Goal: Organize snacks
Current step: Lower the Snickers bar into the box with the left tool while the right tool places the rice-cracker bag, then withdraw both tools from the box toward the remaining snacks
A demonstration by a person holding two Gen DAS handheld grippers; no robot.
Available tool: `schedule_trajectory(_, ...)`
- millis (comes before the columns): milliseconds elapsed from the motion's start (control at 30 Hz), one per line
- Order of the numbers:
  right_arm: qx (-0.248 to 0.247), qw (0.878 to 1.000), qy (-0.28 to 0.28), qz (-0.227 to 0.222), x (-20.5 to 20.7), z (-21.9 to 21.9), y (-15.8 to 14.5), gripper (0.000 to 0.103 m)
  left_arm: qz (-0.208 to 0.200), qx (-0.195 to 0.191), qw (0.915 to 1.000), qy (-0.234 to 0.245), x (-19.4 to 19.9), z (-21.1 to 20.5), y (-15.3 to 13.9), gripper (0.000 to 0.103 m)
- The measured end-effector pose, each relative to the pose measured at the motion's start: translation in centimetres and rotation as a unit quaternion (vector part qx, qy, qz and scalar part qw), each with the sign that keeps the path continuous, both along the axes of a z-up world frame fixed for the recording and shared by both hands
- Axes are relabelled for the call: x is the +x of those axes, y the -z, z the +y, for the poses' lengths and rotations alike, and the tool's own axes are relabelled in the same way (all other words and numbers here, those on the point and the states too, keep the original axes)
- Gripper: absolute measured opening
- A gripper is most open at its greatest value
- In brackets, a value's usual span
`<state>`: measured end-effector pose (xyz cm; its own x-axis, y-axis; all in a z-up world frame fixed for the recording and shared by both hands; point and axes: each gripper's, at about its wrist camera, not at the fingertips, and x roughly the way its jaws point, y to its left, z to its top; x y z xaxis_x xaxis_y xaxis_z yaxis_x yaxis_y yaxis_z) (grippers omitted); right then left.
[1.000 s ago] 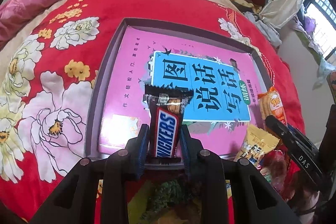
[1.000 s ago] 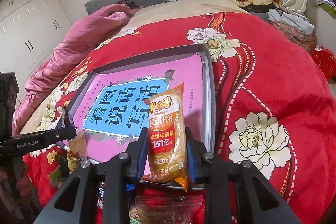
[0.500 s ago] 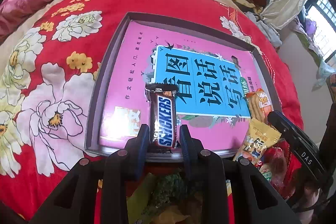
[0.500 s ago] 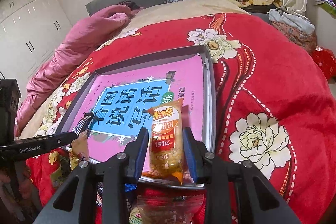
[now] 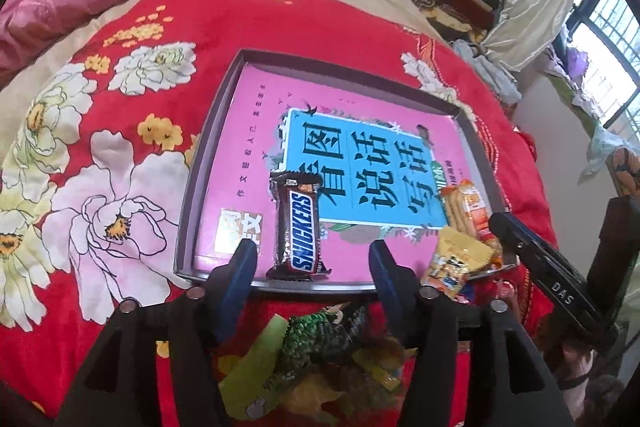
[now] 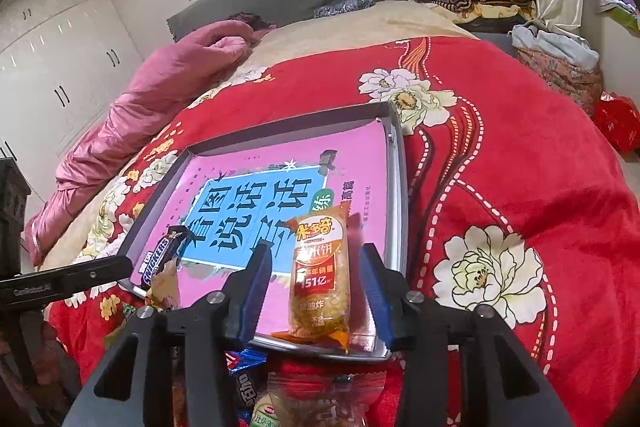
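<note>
Two grippers over one grey tray (image 5: 188,195) on a bed with one red floral blanket (image 5: 100,155). One pink book (image 5: 248,147) lines the tray floor. Left gripper (image 5: 313,259): fingers (image 5: 240,267) apart and opening, one Snickers bar (image 5: 298,227) lying flat in the tray between them, pads clear of it on both sides. Right gripper (image 6: 316,291): fingers (image 6: 256,283) apart and opening, one orange rice cracker pack (image 6: 320,279) between them, resting on the tray's near edge, gaps both sides. One yellow snack packet (image 5: 456,259) sits between the two grippers, near the tray rim. Loose snack pile (image 5: 320,347) below the left fingers, count unclear.
</note>
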<state>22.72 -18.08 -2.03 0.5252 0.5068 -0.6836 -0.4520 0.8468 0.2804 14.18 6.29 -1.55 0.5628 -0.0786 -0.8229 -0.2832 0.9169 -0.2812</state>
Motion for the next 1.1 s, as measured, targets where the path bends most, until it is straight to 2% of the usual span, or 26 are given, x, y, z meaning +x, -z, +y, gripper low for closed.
schedule_trajectory(133,0.013,1.0,0.004,0.002,0.1,-0.5,-0.2,0.048,-0.012,-0.004,0.9999,-0.006,-0.7,0.1,-0.8,0.068)
schedule_trajectory(300,0.041,0.999,0.004,-0.007,-0.2,-1.3,-1.0,0.056,-0.027,-0.004,0.9996,-0.004,-1.4,0.1,-1.7,0.073)
schedule_trajectory(467,0.053,0.998,0.001,-0.022,-0.7,-1.5,-1.9,0.063,-0.037,0.023,0.999,-0.005,-1.8,-0.3,-2.3,0.075)
schedule_trajectory(733,0.055,0.998,-0.001,-0.038,-1.5,-1.5,-2.9,0.066,-0.059,0.039,0.9974,0.012,-2.3,-1.3,-3.4,0.076)
schedule_trajectory(1100,0.051,0.997,-0.007,-0.049,-2.7,-2.0,-3.7,0.067,-0.069,0.065,0.9943,0.048,-2.7,-3.6,-4.0,0.076)
